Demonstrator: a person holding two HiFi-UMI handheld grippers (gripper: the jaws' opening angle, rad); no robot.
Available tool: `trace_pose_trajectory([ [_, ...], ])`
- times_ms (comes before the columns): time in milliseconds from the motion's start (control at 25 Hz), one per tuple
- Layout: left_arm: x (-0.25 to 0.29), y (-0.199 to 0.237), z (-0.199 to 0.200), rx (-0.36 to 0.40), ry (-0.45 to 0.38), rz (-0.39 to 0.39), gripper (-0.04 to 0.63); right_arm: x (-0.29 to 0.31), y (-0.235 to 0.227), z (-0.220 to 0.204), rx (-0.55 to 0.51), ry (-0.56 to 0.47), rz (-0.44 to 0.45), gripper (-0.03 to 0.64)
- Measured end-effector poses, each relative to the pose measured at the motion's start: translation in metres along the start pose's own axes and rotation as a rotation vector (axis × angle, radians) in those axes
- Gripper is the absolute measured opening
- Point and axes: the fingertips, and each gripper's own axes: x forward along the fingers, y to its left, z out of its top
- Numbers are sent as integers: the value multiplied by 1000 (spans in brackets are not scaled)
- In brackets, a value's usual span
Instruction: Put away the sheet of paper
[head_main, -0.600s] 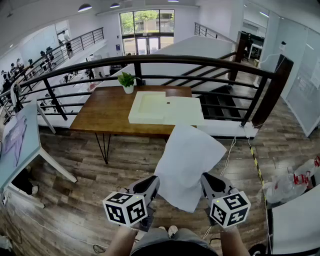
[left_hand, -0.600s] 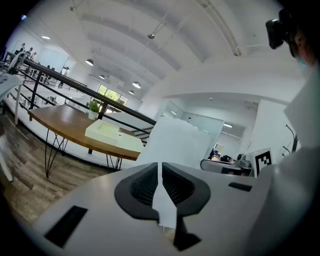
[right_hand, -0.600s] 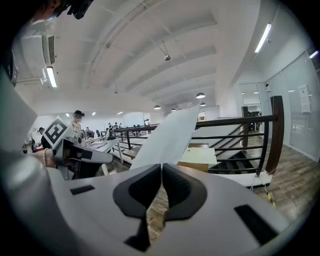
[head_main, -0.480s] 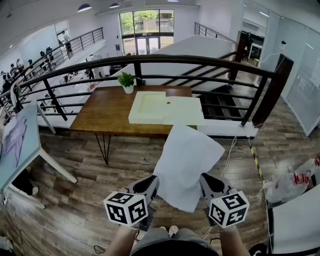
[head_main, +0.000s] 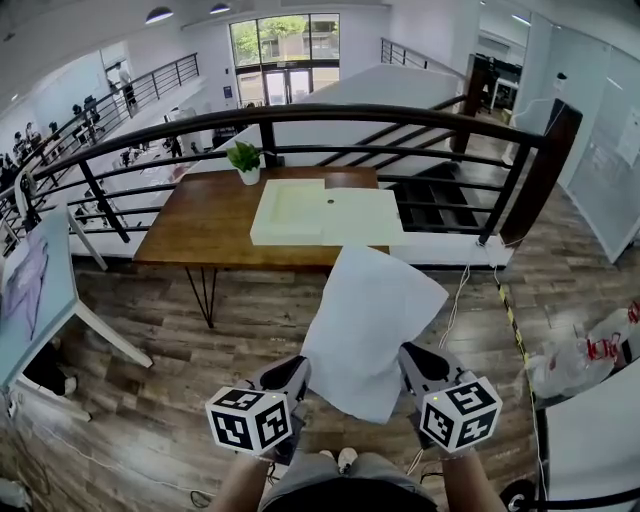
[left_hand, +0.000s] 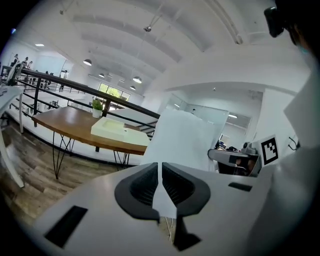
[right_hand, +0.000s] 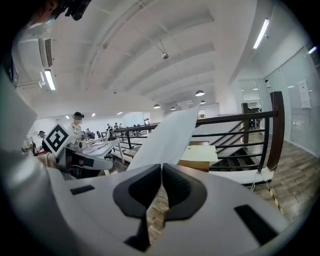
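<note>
- The wooden table (head_main: 200, 225) stands well ahead of both grippers.
- The sheet of paper (head_main: 372, 320) is white, plain and slightly curved. It is up in the air between the two grippers and reaches forward from them.
- The left gripper (left_hand: 160, 172) has its jaws pressed together on the sheet's near left edge.
- The right gripper (right_hand: 161, 172) pinches the near right edge the same way.
</note>
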Motion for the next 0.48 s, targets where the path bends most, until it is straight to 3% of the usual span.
trace_pose_trajectory([
  [480,21,-2,5,12,-31,33,37,9,-18,-12,41,-21,27,34],
])
